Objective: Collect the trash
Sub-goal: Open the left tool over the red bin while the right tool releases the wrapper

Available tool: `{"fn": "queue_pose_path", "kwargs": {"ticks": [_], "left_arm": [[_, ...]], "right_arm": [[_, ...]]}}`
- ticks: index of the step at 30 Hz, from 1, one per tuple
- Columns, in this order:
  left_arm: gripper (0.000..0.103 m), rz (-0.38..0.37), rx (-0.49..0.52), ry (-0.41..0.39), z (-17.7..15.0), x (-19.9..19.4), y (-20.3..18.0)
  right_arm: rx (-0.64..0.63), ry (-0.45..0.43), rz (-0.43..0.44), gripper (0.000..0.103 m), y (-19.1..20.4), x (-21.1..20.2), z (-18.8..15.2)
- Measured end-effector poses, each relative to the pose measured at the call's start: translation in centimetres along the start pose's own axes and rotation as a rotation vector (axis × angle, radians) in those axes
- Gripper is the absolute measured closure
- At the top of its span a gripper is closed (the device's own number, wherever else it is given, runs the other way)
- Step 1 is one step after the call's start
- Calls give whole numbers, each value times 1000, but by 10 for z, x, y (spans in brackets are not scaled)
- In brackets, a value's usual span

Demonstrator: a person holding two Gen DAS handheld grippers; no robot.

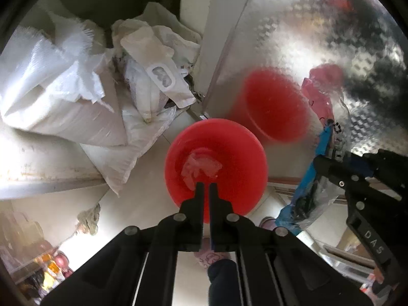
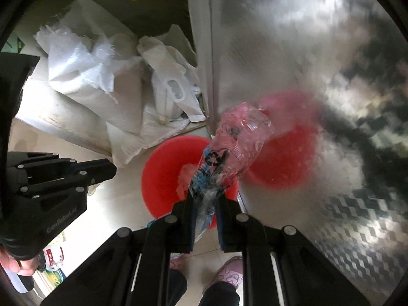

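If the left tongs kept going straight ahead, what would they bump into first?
Probably the crumpled clear plastic lying inside the red bin. The left tongs point right at it, nearly closed and holding nothing. How far below it lies is hard to judge through this fisheye view.

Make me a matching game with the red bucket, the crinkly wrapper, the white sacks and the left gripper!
Things:
1. red bucket
2. plastic wrapper
3. white sacks
4. left gripper

Clues:
A. piled against the wall
B. pinched in the right gripper
C. shut, holding nothing
D. on the floor beside the shiny metal panel, with crumpled trash inside

Pairs: 1-D, 2-B, 3-A, 4-C
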State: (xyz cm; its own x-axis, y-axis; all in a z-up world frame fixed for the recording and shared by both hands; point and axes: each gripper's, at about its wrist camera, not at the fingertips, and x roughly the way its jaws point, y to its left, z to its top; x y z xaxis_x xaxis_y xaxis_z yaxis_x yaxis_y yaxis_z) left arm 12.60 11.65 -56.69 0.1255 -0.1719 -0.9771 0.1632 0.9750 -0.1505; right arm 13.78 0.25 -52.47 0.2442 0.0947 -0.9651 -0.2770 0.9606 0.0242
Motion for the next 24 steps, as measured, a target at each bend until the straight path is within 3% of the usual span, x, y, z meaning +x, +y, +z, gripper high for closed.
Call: {"fn": "queue_pose_path", "kwargs": {"ticks": [1,3,8,16,18,20,24], "left_arm": [[97,6,9,4,0,1,-2],[64,12,12,28,1,3,-2],[45,52,15,48,-3,-1,1],[44,95,-59,48,-12,-6,31],[27,89,-72,32,-15,-9,38],[19,92,-72,22,-17,-10,42],[19,75,-117,43,-19,-6,55]], "right_arm": [[-1,3,0,91,-1,2,0],[-3,6,1,91,-3,7,3],[1,23,17,91,-3,11,9],[-31,41,57,91,8,27,18],[-46,49,64,91,13,34,18],[-60,63,77,91,19,42,19],[-95,74,89,91,28,55,18]]}}
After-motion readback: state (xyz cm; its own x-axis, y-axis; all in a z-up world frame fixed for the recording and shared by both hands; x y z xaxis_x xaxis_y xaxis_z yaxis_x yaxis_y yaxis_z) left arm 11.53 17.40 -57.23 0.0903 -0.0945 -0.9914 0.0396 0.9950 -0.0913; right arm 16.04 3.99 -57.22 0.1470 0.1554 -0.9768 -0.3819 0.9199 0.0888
